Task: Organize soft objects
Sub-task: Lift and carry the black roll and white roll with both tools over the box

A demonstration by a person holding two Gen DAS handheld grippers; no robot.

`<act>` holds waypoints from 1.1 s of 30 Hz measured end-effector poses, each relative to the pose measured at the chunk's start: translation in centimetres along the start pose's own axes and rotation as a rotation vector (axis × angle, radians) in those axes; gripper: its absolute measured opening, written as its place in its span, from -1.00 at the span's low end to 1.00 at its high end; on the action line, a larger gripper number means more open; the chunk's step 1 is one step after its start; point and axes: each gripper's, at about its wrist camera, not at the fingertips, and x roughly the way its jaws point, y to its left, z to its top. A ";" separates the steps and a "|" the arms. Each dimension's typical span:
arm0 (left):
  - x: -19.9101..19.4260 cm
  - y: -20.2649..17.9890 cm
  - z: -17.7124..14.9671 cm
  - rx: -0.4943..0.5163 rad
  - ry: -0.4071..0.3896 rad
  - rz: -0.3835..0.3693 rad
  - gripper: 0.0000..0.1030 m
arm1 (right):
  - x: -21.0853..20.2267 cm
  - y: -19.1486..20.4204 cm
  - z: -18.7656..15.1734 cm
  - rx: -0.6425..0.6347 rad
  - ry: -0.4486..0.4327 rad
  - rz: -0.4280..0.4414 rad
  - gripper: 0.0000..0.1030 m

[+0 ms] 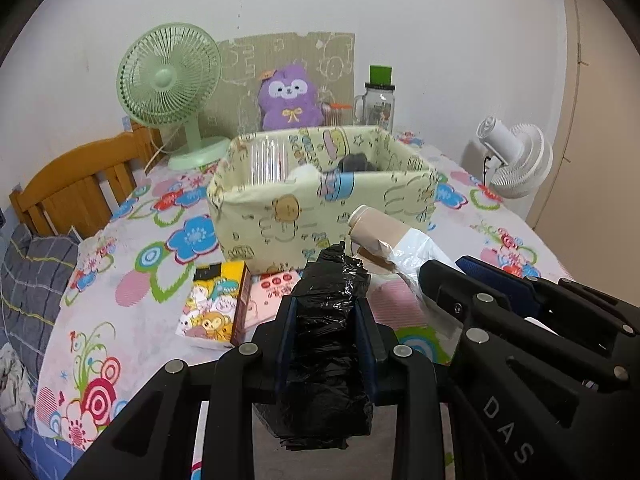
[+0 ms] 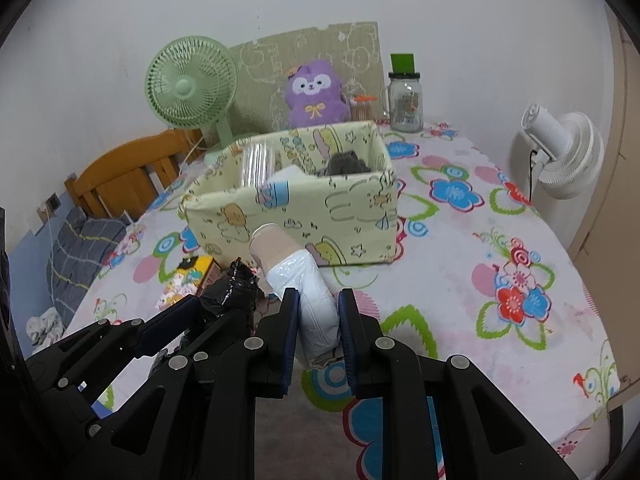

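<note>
My left gripper (image 1: 328,304) is shut on a crumpled roll of black plastic bags (image 1: 332,280), held above the flowered tablecloth. Beside it on the right, my right gripper (image 2: 319,296) is shut on a roll of white plastic bags (image 2: 316,300) whose beige cardboard core (image 2: 272,244) sticks out ahead. Both rolls point at a pale yellow cartoon-print fabric box (image 1: 280,216) (image 2: 352,220) just ahead. The box holds a grey soft item (image 1: 356,162), something white and clear plastic. A purple plush toy (image 1: 290,98) sits behind it by the wall.
A green desk fan (image 1: 168,84) stands at the back left, a white fan (image 1: 516,160) at the right edge, and a glass jar with a green lid (image 1: 378,106) behind the box. A cartoon-print carton (image 1: 216,304) lies below the box. A wooden chair (image 1: 80,184) and grey plaid cloth (image 1: 36,280) are left.
</note>
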 end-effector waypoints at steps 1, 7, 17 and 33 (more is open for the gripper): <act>-0.2 0.0 0.1 0.000 -0.006 0.001 -0.45 | -0.3 0.0 0.2 0.000 -0.006 0.000 -0.55; -1.8 -0.1 1.1 -0.001 -0.044 -0.002 -0.45 | -2.1 0.3 1.2 -0.006 -0.046 -0.002 -0.55; -4.6 -0.4 3.0 0.002 -0.106 0.007 -0.45 | -5.3 0.7 3.2 -0.013 -0.114 -0.008 -0.55; -7.0 -0.3 6.4 0.015 -0.184 0.006 -0.45 | -7.9 1.3 6.6 -0.029 -0.184 -0.009 -0.55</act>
